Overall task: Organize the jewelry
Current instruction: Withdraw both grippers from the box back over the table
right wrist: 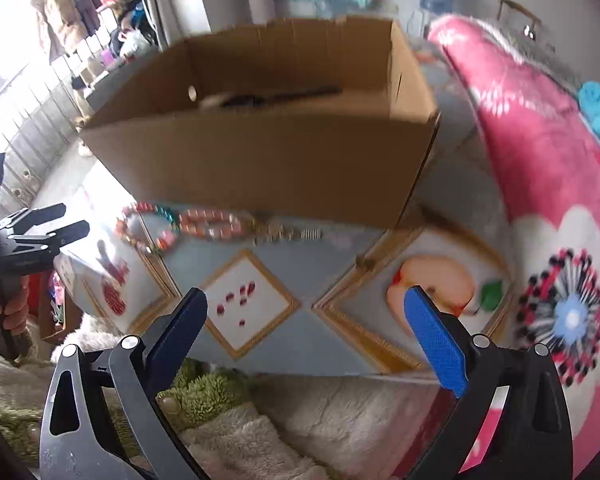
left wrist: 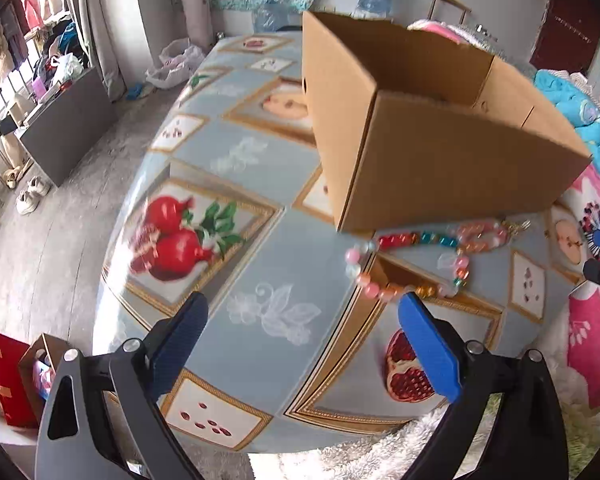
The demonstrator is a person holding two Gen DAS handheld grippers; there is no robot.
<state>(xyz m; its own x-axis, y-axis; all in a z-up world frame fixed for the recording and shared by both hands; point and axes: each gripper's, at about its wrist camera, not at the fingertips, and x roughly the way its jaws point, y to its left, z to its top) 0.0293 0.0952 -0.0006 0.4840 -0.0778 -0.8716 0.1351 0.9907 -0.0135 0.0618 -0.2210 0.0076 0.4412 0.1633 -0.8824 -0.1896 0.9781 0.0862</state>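
The beaded necklace (left wrist: 420,256) lay on the table (left wrist: 260,248), strung out along the foot of the cardboard box (left wrist: 440,152) on the side facing the person; it sat near the table's near edge, its long axis running roughly parallel to the box's front wall, with a loop of pink and orange beads sagging toward that edge; a gold chain or clasp (right wrist: 288,234) trailed off its right end, too blurred to name exactly.

The left gripper (left wrist: 304,308) hovered with its jaws spread wide and nothing between them; the beads lay just ahead and to the right of its right finger, whose tip nearly met the sagging loop.

The right gripper (right wrist: 306,300) also stood wide open and empty; the necklace lay farther ahead of it and to its left, against the box.

The left gripper looked the nearer of the two; a small shift right and forward would probably set the strand between its jaws; the strand running crosswise to the fingers should suit a pinch.
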